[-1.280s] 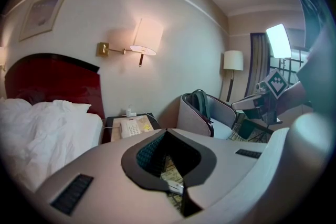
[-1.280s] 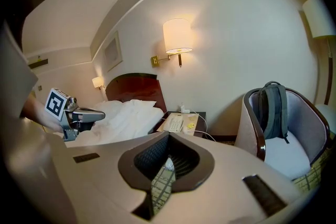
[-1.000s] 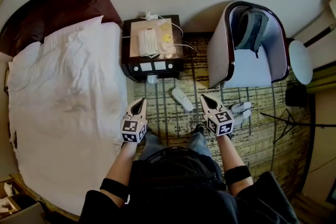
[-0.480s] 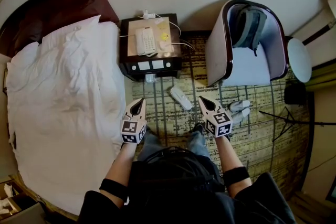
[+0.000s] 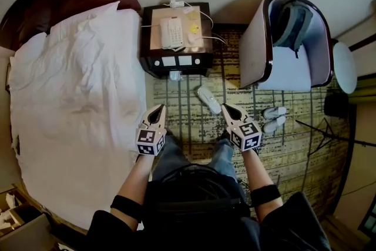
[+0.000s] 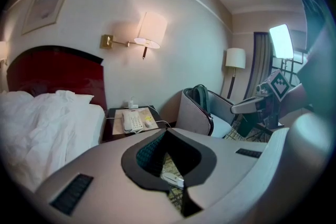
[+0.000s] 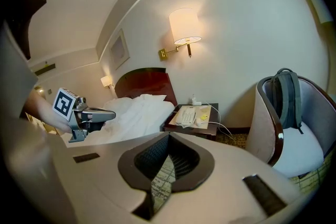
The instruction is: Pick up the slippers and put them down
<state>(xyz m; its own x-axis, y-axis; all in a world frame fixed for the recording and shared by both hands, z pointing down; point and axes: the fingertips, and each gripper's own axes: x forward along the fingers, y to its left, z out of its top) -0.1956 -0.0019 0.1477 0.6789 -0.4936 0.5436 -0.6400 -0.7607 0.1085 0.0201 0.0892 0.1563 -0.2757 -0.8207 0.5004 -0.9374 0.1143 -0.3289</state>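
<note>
Hovering empty, left hand-held gripper (image 5: 159, 107) and right hand-held gripper (image 5: 225, 107) pinched together; white slipper (image 5: 208, 100) on carpet (image 5: 188, 126) untouched, nothing done yet.

free: carpet strip (image 5: 182, 107) open ahead | left: bed (image 5: 70, 97) | far end: nightstand (image 5: 200, 62) | right: armchair (image 5: 255, 50)
</note>
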